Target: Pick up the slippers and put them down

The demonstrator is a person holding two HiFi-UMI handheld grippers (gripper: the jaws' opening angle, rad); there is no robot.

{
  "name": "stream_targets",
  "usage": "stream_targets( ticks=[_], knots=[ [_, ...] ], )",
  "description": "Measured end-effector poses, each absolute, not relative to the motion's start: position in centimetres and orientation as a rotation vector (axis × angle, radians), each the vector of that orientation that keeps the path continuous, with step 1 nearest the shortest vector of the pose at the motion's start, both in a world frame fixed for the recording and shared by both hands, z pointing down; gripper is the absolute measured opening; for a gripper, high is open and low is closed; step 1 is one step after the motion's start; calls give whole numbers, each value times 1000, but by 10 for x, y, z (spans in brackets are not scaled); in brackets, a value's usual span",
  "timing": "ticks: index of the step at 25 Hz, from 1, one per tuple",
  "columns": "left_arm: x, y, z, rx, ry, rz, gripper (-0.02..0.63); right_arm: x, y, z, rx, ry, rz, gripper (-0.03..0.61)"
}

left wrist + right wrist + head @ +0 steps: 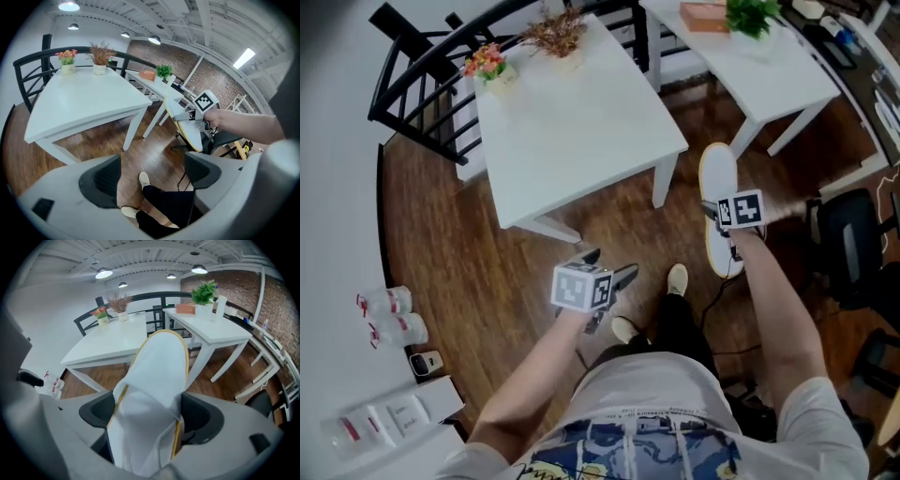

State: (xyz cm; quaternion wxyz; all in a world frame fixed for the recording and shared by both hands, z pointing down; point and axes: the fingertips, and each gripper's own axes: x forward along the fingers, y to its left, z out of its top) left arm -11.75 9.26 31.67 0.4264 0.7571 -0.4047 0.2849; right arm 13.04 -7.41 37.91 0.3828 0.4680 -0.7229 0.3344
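Note:
A white slipper (718,192) with a yellow edge hangs in the air, with my right gripper (722,223) shut on it near the heel. In the right gripper view the slipper (157,380) fills the space between both pads of the right gripper (149,417) and points at the white tables. From the left gripper view, the same slipper (186,125) shows to the right, above the floor. My left gripper (609,266) is held lower and to the left, open, and the left gripper (151,174) has only floor and the person's legs between its pads. No second slipper is in view.
A large white table (572,122) with two flower pots stands ahead, and a second white table (769,70) with a plant is to the right. A black railing (417,84) runs behind them. A black office chair (853,244) is at the right. The person's feet (677,279) stand on the wood floor.

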Motion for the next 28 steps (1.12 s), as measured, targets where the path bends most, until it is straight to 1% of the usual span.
stream_targets(
  ticks=[4, 7, 11, 15, 20, 23, 25, 28],
  knots=[
    [-57, 45, 356, 1881, -952, 786, 423, 179, -96, 444, 1200, -1817, 931, 446],
    [-7, 13, 401, 1879, -891, 839, 423, 216, -115, 500, 1179, -1776, 899, 446],
    [44, -23, 484, 1881, -819, 869, 423, 230, -137, 595, 1098, -1767, 858, 445],
    [81, -43, 590, 1864, -788, 888, 423, 237, -152, 725, 1048, -1771, 856, 445],
    [80, -53, 747, 1804, -782, 904, 423, 221, -146, 914, 953, -1792, 942, 446],
    [78, -63, 834, 1801, -772, 916, 423, 222, -148, 1020, 927, -1786, 932, 445],
    [77, -67, 884, 1804, -767, 927, 423, 230, -146, 1081, 920, -1761, 903, 445],
    [79, -63, 942, 1804, -743, 948, 423, 238, -135, 1147, 929, -1742, 905, 445]
  ],
)
